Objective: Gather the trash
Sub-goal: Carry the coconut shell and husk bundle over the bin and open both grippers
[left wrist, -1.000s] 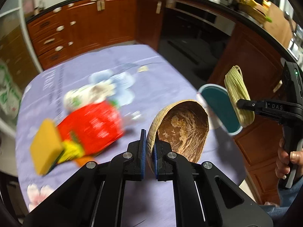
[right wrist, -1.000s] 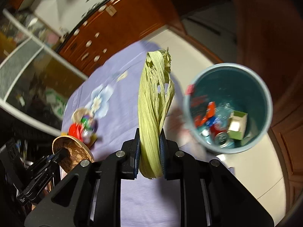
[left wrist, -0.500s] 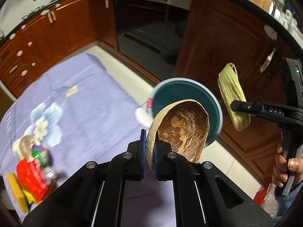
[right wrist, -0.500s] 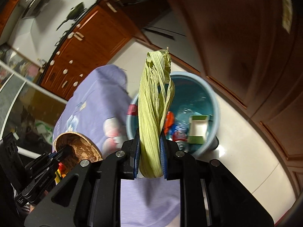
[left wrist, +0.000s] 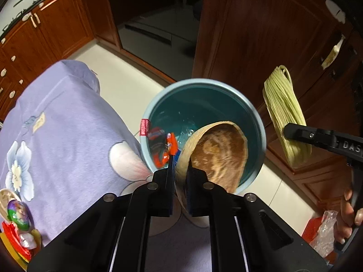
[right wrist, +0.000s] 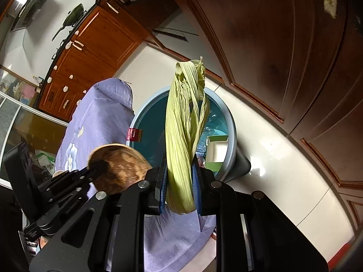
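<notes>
A brown coconut shell half (left wrist: 217,149) hangs over the teal trash bin (left wrist: 204,82) on the floor. My left gripper (left wrist: 181,165) has the shell's rim between its jaws, which are opening; a thin gap shows at the left pad and the shell is blurred. In the right wrist view the shell (right wrist: 118,158) and left gripper (right wrist: 97,165) sit low left. My right gripper (right wrist: 180,161) is shut on a pale green straw bundle (right wrist: 183,117), upright in front of the bin (right wrist: 229,117). From the left wrist view the bundle (left wrist: 283,113) and right gripper (left wrist: 287,132) hang just right of the bin.
The table under a purple flowered cloth (left wrist: 63,117) ends beside the bin. Colourful wrappers (left wrist: 18,213) lie at its near left. Red wrappers (left wrist: 163,145) and a green-white carton (right wrist: 216,149) lie in the bin. Dark wooden cabinets (left wrist: 261,34) stand behind. A hand (left wrist: 347,217) holds the right gripper.
Both grippers swung off the table to the bin, which now lies under the shell. The shell has gone blurred and a gap has opened beside the left pad. The straw bundle stays gripped.
</notes>
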`<state>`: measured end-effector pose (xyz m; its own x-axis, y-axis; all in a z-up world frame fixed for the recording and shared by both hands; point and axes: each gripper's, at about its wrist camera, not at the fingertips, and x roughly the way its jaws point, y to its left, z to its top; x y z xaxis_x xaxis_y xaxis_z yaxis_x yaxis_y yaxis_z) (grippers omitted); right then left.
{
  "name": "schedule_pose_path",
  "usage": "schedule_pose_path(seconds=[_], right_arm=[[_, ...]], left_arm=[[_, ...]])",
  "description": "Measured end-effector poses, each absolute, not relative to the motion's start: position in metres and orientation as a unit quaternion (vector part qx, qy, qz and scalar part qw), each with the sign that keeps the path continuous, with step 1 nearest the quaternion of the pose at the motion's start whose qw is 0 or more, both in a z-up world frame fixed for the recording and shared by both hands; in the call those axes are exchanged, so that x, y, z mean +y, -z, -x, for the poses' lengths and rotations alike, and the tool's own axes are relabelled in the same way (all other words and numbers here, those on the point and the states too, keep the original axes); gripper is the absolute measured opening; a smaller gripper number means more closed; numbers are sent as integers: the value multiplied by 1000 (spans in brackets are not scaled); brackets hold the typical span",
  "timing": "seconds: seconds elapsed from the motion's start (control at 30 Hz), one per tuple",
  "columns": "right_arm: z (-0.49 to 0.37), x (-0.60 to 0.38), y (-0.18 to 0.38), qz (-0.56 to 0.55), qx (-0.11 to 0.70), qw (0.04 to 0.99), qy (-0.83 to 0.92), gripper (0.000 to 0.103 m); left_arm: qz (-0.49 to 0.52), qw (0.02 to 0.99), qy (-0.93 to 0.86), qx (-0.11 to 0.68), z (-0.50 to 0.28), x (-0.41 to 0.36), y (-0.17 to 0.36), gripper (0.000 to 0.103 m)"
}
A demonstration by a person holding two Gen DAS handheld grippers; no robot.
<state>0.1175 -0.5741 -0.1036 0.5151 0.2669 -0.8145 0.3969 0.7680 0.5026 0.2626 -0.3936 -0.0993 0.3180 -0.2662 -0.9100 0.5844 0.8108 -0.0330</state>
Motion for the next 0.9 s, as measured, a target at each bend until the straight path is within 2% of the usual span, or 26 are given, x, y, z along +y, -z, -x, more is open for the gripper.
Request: schedule_pose_path(seconds=[0.17,0.23,0.27,0.3,0.43,0.57,0.63,0.7,0.83,0.9], right_arm=[[-126,-570,111,-336,500,797,33,18],[-129,-567,112,-334,503,796,31,18],[-130,-566,113,-333,504,796,30,18],[-132,-564,114,-332,505,796,29,18],[-137,-559,115,-329,508,795,26,18],[-141,-554,116,-326,512,794,23,18],[-144,-552,118,-324,515,793,21,18],[-147,-548,120,-321,519,792,21,19],[-155,-539,122,-315,525,791,18,24],[-159,-534,123,-317,527,788,17,40]], left_arm=[[-158,786,261,538,-269,-395,116,14],[-152,785,262,540,-270,-392,118,22],[-150,788,262,537,-271,-391,116,33],[-150,793,260,530,-271,-389,113,38],[-137,798,259,527,-271,-380,106,41],[-117,803,256,526,-270,-366,100,48],[-110,807,253,522,-266,-358,95,55],[-104,813,248,516,-259,-350,88,66],[-85,822,242,509,-253,-329,78,78],[-78,827,237,504,-252,-320,73,84]])
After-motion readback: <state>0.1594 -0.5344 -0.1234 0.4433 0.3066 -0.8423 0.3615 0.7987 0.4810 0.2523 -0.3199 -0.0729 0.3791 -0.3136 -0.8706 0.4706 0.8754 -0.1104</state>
